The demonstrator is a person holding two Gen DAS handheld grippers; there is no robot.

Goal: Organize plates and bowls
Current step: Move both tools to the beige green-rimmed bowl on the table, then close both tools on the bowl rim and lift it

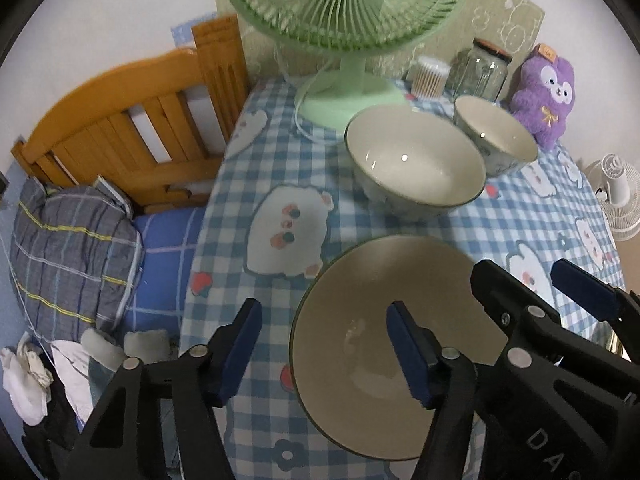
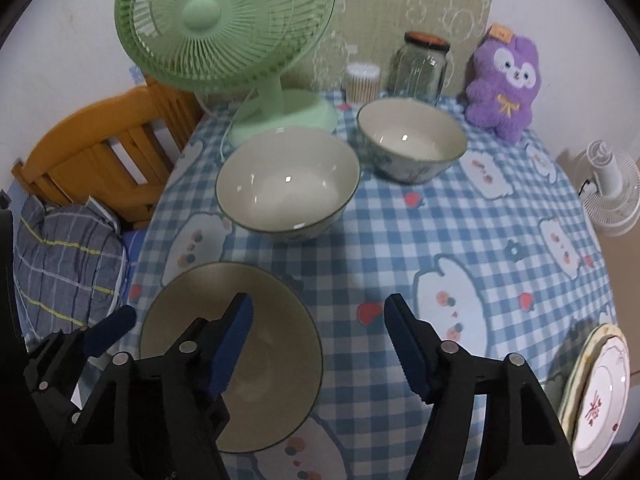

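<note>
Three white bowls with dark rims stand on the checked tablecloth. The near bowl [image 1: 384, 344] [image 2: 256, 356] is large and lies under both grippers. A second large bowl [image 1: 414, 160] [image 2: 288, 188] stands behind it, and a smaller bowl [image 1: 496, 136] [image 2: 412, 138] stands at the back. My left gripper [image 1: 324, 354] is open, its jaws straddling the near bowl's left rim. My right gripper [image 2: 320, 344] is open, its jaws straddling the same bowl's right rim; it also shows in the left wrist view [image 1: 536, 284]. Stacked plates [image 2: 600, 396] lie at the table's right edge.
A green desk fan [image 2: 224, 28] stands at the back left, with a glass jar [image 2: 420, 66], a cotton-swab tub [image 2: 362, 82] and a purple plush toy [image 2: 504, 84] along the wall. A wooden bed frame [image 1: 132, 128] and pillow [image 1: 72, 256] lie left of the table. A white fan [image 2: 612, 192] stands right.
</note>
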